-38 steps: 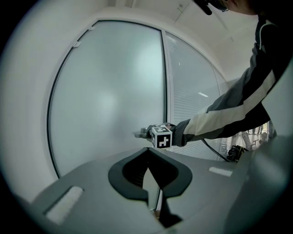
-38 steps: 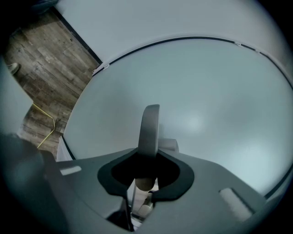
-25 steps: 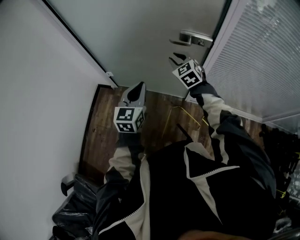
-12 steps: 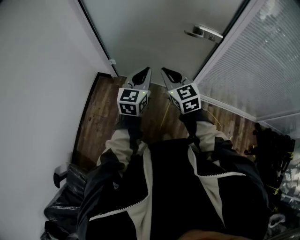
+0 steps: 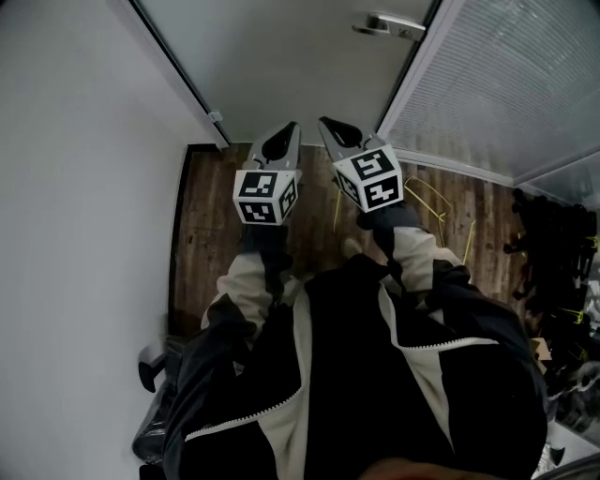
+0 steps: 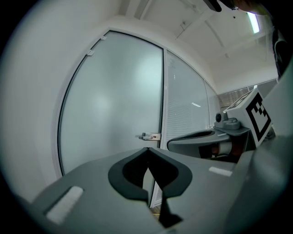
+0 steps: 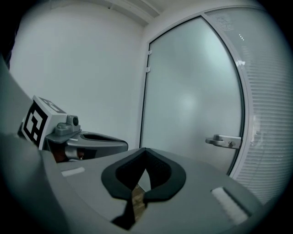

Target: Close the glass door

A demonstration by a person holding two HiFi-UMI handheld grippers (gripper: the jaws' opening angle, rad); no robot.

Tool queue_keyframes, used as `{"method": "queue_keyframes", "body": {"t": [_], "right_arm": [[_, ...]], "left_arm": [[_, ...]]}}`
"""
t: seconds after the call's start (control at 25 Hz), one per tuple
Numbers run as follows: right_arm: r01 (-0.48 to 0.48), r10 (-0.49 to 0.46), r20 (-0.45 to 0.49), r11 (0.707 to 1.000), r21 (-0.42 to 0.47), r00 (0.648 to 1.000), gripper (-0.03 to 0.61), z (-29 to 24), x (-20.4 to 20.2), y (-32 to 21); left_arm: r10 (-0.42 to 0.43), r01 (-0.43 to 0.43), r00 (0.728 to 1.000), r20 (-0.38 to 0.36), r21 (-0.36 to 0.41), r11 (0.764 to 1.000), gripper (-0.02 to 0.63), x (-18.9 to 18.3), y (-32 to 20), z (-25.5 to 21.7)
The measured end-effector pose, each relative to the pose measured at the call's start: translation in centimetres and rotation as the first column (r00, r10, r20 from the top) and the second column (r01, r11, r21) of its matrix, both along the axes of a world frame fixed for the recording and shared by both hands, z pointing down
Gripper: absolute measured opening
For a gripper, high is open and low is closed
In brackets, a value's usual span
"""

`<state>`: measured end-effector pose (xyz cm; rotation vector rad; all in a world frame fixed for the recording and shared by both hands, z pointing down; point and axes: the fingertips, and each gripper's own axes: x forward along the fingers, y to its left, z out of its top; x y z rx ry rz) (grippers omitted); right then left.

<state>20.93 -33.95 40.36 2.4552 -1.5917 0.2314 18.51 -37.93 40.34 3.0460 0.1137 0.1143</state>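
The left tongs (image 6: 147, 149) are pinched together at the tips, nothing between them. The right tongs (image 7: 145, 149), same story: closed tight, empty. They're side by side, close but apart, both pointing towards the glass door (image 5: 281, 56) and well short of it, neither one touching it. Each carries its marker cube on top, with black-and-cream sleeves (image 5: 239, 300) behind. The door is frosted and stands ahead of both tongs, its handle (image 5: 389, 25) over at the right edge, well clear of the right tongs. That handle edge lies against the white frame of the panel with the blinds (image 5: 506, 84), and the door looks shut into it. On the other side a dark strip runs along the door's edge beside the plain white wall (image 5: 75, 187). Dark wood floor (image 5: 211, 216) underfoot.
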Motion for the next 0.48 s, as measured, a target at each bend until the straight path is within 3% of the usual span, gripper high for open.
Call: {"method": "queue_keyframes", "body": {"t": [0.48], "right_arm": [[-0.055,0.055,0.007,0.998,-0.011,0.998,0.002,1.1,-3.4,1.0]], "left_arm": [[0.042,-0.042,0.999,0.001,-0.006,0.999,0.011,-2.9,0.7,0.6]]}}
